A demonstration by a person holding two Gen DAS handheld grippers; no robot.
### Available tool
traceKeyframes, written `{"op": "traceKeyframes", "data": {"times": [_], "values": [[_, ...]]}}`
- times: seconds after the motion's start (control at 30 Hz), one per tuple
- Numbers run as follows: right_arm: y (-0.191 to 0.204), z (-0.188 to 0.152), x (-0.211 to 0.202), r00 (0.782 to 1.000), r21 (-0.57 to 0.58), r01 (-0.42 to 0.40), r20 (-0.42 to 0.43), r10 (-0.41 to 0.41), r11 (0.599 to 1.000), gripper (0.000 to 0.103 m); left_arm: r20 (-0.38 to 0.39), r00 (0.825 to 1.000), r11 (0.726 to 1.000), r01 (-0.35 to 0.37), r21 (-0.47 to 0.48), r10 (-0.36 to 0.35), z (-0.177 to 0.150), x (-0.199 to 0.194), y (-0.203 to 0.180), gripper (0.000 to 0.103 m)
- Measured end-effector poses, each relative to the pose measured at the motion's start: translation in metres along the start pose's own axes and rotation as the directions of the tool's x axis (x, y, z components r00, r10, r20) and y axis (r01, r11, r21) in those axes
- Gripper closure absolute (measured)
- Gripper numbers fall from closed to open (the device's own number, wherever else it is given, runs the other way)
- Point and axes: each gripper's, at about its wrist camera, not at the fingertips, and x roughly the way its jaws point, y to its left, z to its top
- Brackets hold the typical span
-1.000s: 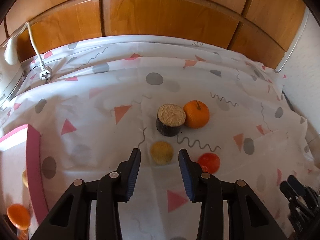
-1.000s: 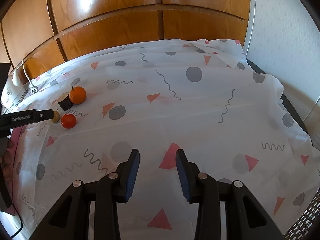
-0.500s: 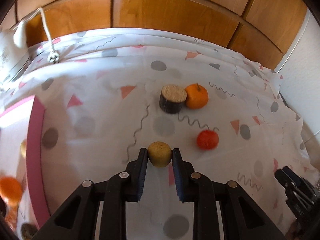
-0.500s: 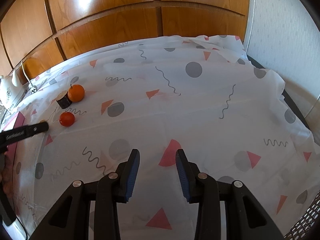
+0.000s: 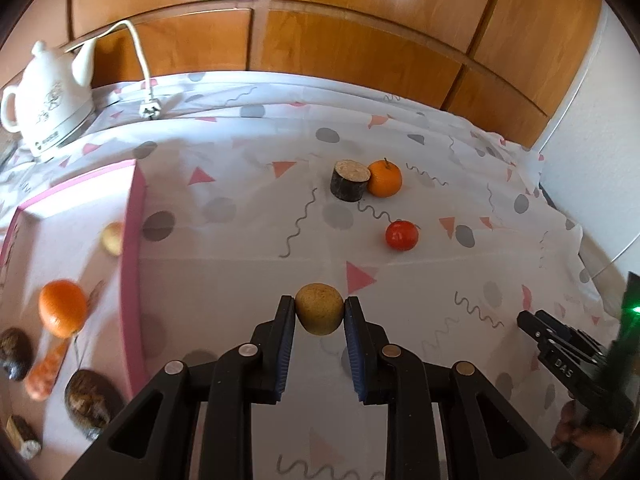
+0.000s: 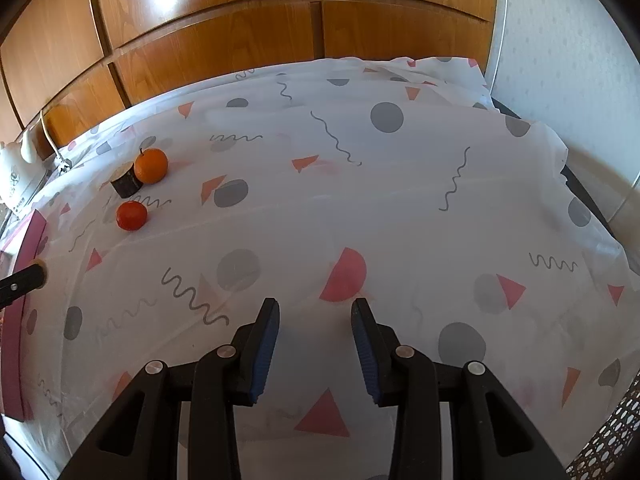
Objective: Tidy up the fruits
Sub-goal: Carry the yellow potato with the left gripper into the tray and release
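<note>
My left gripper (image 5: 319, 305) is shut on a small yellow-brown round fruit (image 5: 320, 314) and holds it just above the patterned cloth (image 5: 240, 272). Further out on the cloth lie a red tomato-like fruit (image 5: 401, 235), an orange (image 5: 385, 179) and a dark cut cylinder (image 5: 350, 180) that touches the orange. A pink-rimmed box (image 5: 134, 240) stands to the left with several fruits inside, among them an orange (image 5: 63, 308). My right gripper (image 6: 316, 312) hovers over bare cloth (image 6: 360, 208), jaws apart and nothing between them. In the right wrist view the left gripper (image 6: 39, 275) shows at the far left edge.
A white kettle (image 5: 48, 104) stands at the back left, its cord and plug (image 5: 150, 111) lying on the cloth. Wooden panels (image 5: 360, 40) close off the back. The cloth drops off at the right edge (image 6: 592, 216). A dark mesh object (image 6: 608, 440) is at the lower right.
The left gripper closed on the yellow-brown fruit, lifted it and drew back toward the pink box, which now shows more. The right gripper has stayed put.
</note>
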Motion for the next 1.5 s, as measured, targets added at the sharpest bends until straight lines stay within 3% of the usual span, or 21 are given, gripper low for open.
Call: {"op": "traceKeyframes", "data": {"times": [0.6, 1.0, 1.23, 1.5], "values": [[0.009, -0.01, -0.003, 1.0, -0.033, 0.013, 0.003, -0.013, 0.999, 0.065, 0.132, 0.989, 0.987, -0.043, -0.156, 0.064, -0.018, -0.078, 0.058, 0.078], [0.018, -0.013, -0.003, 0.999, -0.054, 0.032, 0.005, -0.032, 0.998, 0.065, 0.197, 0.955, 0.936, -0.15, -0.318, 0.22, -0.043, -0.12, 0.126, 0.078], [0.025, -0.014, -0.004, 0.999, -0.068, 0.042, 0.003, -0.042, 0.997, 0.065, 0.176, 0.94, 0.895, -0.203, -0.398, 0.291, -0.063, -0.126, 0.16, 0.078], [0.031, -0.014, -0.004, 0.998, -0.085, 0.058, 0.0, -0.058, 0.995, 0.065, 0.151, 0.926, 0.872, -0.258, -0.415, 0.345, -0.076, -0.121, 0.168, 0.078]]}}
